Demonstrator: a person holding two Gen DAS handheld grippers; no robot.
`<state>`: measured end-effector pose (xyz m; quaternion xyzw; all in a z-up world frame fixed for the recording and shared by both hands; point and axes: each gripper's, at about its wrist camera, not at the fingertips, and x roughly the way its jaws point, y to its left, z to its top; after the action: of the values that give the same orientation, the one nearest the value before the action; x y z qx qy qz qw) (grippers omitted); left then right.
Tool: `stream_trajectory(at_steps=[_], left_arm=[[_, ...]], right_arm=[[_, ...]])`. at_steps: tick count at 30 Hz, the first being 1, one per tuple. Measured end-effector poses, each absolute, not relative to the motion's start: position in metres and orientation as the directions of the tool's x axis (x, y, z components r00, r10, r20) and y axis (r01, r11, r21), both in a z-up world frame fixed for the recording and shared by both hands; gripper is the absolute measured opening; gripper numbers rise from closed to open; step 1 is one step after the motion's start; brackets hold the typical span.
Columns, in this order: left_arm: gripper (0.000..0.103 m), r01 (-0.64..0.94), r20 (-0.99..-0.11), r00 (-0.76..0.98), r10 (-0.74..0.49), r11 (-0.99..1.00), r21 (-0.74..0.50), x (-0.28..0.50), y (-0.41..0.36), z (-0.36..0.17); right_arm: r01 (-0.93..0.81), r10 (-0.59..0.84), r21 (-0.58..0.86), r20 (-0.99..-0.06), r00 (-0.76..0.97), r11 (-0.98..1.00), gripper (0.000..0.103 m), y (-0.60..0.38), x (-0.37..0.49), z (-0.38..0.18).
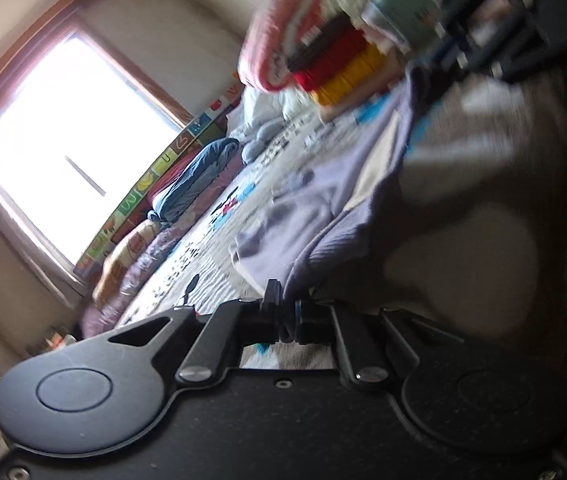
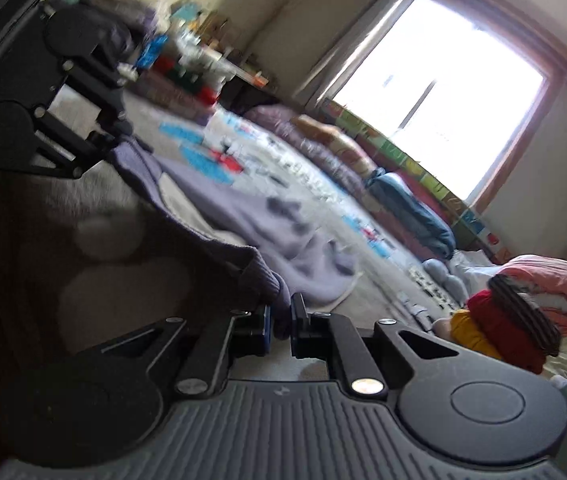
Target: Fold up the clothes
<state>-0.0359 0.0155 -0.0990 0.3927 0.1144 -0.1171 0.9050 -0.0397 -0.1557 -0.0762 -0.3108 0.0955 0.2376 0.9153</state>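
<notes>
holding a lavender knit sweater (image 2: pixel 251 208) by its ribbed hem, we have both tools pinched nearly closed on the fabric. our right gripper (image 2: pixel 280 322) has a fold of the ribbed edge squeezed between its black pads, the cloth bunching just above the fingertips. our left gripper (image 1: pixel 285 320) has its jaws drawn narrow too, and the same purple knit runs down into them from 1 o'clock; in the right wrist view that left tool shows at 10 o'clock, biting the other end of the hem. between the two grips the edge is drawn up off the surface, while the rest of the sweater trails away across the patterned bedspread (image 2: pixel 323 184), toward 12 o'clock, with rumpled dark folds in its middle. both views are tilted and smeared by motion blur, so fine detail is hard to read.

beyond the garment, a stack of folded clothes (image 2: pixel 499 332) in yellow, red and a dark stripe sits at 3 o'clock in the right view, with a pink and white quilt (image 2: pixel 555 284) behind it. a rolled blue blanket (image 1: pixel 199 172) lies along the far side of the bed, next to a strip of coloured alphabet tiles (image 1: pixel 151 188) under the bright window (image 1: pixel 63 148). a cluttered shelf (image 2: pixel 199 68) stands blurred at 11 o'clock in the right view.
</notes>
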Motion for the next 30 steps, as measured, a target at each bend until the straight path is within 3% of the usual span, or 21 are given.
stream_trajectory(at_steps=[9, 16, 27, 30], left_arm=[[0.006, 0.356, -0.338, 0.918, -0.209, 0.810, 0.466, 0.011, 0.024, -0.051], [0.006, 0.408, -0.402, 0.873, -0.274, 0.863, 0.298, 0.075, 0.044, -0.032], [0.006, 0.431, -0.538, 0.711, -0.452, 0.885, -0.175, 0.191, 0.094, -0.067], [0.020, 0.376, -0.507, 0.684, -0.525, 0.849, -0.372, 0.212, 0.117, -0.088]], right_arm=[[-0.474, 0.406, -0.403, -0.245, 0.880, 0.783, 0.011, -0.174, -0.009, -0.050], [-0.479, 0.430, -0.225, -0.237, 0.871, 0.848, 0.011, -0.188, 0.050, -0.036], [-0.475, 0.540, 0.256, -0.381, 0.751, 0.842, 0.012, -0.215, 0.183, -0.071], [-0.431, 0.557, 0.365, -0.393, 0.732, 0.825, 0.016, -0.219, 0.211, -0.092]])
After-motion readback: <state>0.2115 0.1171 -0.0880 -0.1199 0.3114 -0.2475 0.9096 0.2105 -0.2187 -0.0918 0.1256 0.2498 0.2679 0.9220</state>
